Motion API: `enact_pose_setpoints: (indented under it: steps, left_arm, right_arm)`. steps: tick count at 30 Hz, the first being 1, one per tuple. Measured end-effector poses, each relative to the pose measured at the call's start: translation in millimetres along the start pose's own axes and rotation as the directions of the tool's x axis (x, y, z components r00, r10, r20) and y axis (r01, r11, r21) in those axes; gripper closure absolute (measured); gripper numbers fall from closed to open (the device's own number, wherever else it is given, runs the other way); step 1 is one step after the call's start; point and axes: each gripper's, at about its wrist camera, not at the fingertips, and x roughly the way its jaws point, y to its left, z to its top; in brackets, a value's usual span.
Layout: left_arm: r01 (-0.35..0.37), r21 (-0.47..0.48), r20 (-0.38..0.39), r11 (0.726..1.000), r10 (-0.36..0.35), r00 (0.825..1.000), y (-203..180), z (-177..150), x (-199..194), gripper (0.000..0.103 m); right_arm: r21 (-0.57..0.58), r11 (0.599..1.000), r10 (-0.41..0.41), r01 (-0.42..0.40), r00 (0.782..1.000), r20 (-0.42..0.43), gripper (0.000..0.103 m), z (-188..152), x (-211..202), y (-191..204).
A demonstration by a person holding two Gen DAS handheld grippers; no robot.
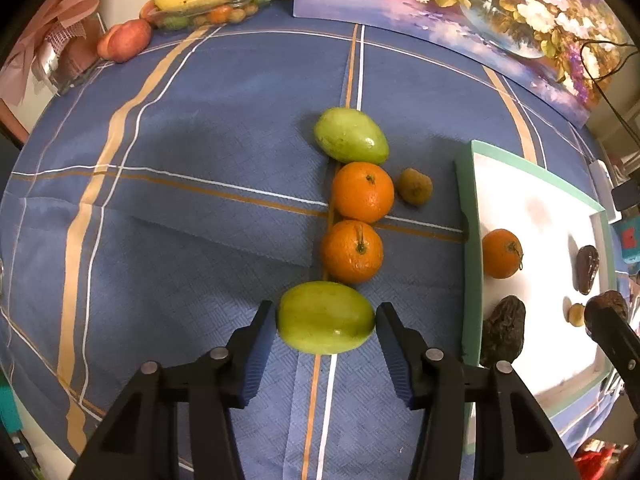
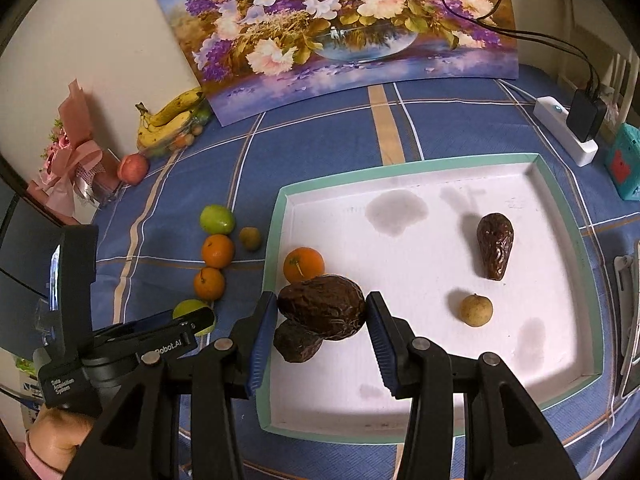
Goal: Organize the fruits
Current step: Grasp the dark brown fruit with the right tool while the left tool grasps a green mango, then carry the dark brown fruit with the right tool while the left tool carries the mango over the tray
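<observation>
Blue checked cloth covers my bench (image 1: 200,128), with a flower painting (image 2: 344,24) propped at the back. My left gripper (image 1: 326,318) is clamped on the nearest smooth green oval fruit (image 1: 326,318), at the near end of a row with two round oranges (image 1: 352,251) and another green fruit (image 1: 350,135). My right gripper (image 2: 322,312) clutches a wrinkled dark brown fruit (image 2: 322,312) (lifted clear, I think) over the white, green-rimmed tray (image 2: 568,216).
</observation>
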Motion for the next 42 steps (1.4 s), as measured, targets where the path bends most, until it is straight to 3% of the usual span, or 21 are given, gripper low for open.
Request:
enact_pose_setpoints:
  steps: [7,17,26,42]
  left_arm:
    - [0.035,0.005,0.022,0.999,-0.035,0.999,-1,0,-12,0.050]
    - [0.103,0.107,0.095,0.989,-0.113,0.989,-35,-8,-52,0.050]
    - [0.206,0.198,0.061,0.958,-0.222,0.973,-75,-29,-71,0.050]
    - [0.221,0.283,0.000,0.933,-0.230,0.973,-107,-48,-67,0.050]
  right_arm:
    - [0.010,1.000,0.004,-0.004,1.000,0.003,0.056,0,-1,-3]
    - [0.108,0.994,-0.020,0.018,1.000,0.012,0.056,1,-9,-33]
    - [0.207,0.974,-0.094,0.088,0.995,0.024,0.056,2,-29,-75]
    - [0.222,0.969,-0.133,0.112,0.988,0.081,0.056,0,-58,-87]
